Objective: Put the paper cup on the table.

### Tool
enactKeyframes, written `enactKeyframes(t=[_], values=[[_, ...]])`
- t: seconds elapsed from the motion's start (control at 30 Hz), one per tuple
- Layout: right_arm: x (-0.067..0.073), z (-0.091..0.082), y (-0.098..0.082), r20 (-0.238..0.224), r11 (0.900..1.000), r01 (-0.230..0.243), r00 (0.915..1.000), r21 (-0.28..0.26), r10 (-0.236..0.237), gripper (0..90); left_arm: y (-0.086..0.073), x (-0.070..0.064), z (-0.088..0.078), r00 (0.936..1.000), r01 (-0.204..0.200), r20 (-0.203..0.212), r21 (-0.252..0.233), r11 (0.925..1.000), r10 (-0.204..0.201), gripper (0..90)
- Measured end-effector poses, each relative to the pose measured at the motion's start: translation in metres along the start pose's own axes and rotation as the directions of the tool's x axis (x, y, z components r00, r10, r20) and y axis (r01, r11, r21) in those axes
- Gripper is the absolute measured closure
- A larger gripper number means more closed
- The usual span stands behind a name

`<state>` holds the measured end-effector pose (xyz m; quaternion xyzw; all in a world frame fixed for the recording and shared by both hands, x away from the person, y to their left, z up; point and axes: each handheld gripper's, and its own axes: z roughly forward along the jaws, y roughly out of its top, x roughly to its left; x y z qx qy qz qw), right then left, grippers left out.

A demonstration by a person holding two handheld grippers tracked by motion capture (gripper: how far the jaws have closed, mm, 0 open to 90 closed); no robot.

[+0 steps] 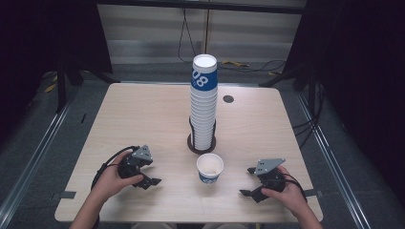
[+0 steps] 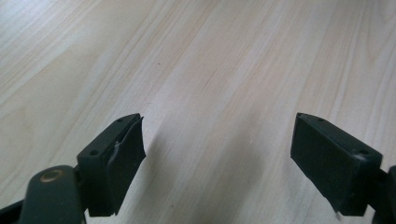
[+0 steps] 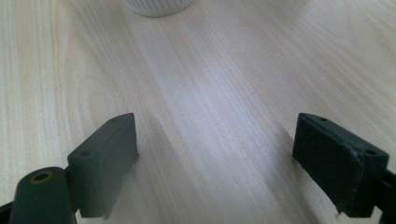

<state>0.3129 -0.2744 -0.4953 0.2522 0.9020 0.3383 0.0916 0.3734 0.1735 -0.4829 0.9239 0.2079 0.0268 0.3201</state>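
A single paper cup (image 1: 209,168) stands upright on the table (image 1: 143,114) near its front edge, just in front of the tall cup stack (image 1: 204,102) in its holder. The left gripper (image 1: 149,181) and right gripper (image 1: 247,182) rest either side of it — both well apart from it, fingers spread wide and empty.

table (image 1: 143,114): light wood, round-cornered | floor (image 1: 43,129): grey carpet | back wall (image 1: 153,28): pale panels | cables (image 1: 248,64): on floor
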Motion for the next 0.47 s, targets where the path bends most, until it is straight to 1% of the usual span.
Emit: enactKeyframes(t=[0.03, 0.07, 0.1, 0.17, 0.2, 0.23, 0.27, 0.37, 0.4, 0.43, 0.47], values=[[0.000, 0.000, -0.001, 0.001, 1.000, 0.003, 1.0000, -0.007, -0.003, 13.1, -0.001, 0.000, 0.001, 1.0000, 0.003, 0.000, -0.016, 0.9999, -0.003, 17.4], [0.000, 0.000, -0.002, 0.001, 1.000, -0.001, 1.0000, -0.013, 0.001, 13.0, -0.002, 0.002, 0.000, 1.0000, -0.003, -0.002, -0.002, 1.0000, 0.003, 17.4], [-0.001, 0.000, -0.002, 0.001, 1.000, -0.004, 1.0000, -0.019, 0.004, 12.9, -0.004, 0.002, 0.001, 1.0000, -0.008, -0.003, -0.006, 0.9999, 0.008, 17.4], [-0.001, 0.000, -0.004, 0.005, 1.000, -0.006, 1.0000, -0.026, 0.007, 12.8, -0.006, 0.003, 0.002, 1.0000, 0.006, -0.007, -0.007, 1.0000, -0.006, 17.4], [-0.001, 0.000, -0.004, 0.007, 1.000, -0.008, 0.9999, -0.029, 0.008, 12.7, -0.006, 0.004, 0.001, 1.0000, 0.003, -0.007, -0.001, 1.0000, -0.003, 17.4], [-0.001, 0.000, -0.005, 0.006, 0.999, -0.008, 0.9999, -0.037, 0.008, 12.7, -0.007, 0.004, 0.002, 0.9999, 0.006, -0.009, -0.010, 0.9999, -0.006, 17.4], [-0.001, 0.000, -0.005, 0.006, 0.999, -0.008, 0.9999, -0.037, 0.008, 12.7, -0.008, 0.005, 0.002, 0.9999, 0.009, -0.004, -0.007, 0.9999, -0.009, 17.4], [-0.001, 0.000, -0.007, 0.006, 0.999, -0.008, 0.9999, -0.051, 0.008, 12.6, -0.010, 0.006, 0.003, 0.9998, 0.007, -0.019, -0.006, 1.0000, -0.007, 17.4], [-0.001, 0.000, -0.007, 0.006, 0.999, -0.008, 0.9999, -0.051, 0.008, 12.6, -0.011, 0.006, 0.003, 0.9998, 0.010, -0.017, -0.009, 0.9999, -0.011, 17.4], [-0.001, 0.000, -0.008, 0.006, 0.998, -0.010, 0.9999, -0.056, 0.010, 12.6, -0.012, 0.007, 0.004, 0.9997, 0.005, -0.026, -0.016, 0.9999, -0.006, 17.4], [-0.001, 0.000, -0.008, 0.006, 0.998, -0.010, 0.9999, -0.056, 0.010, 12.6, -0.012, 0.007, 0.004, 0.9997, 0.005, -0.026, -0.016, 0.9999, -0.006, 17.4]])
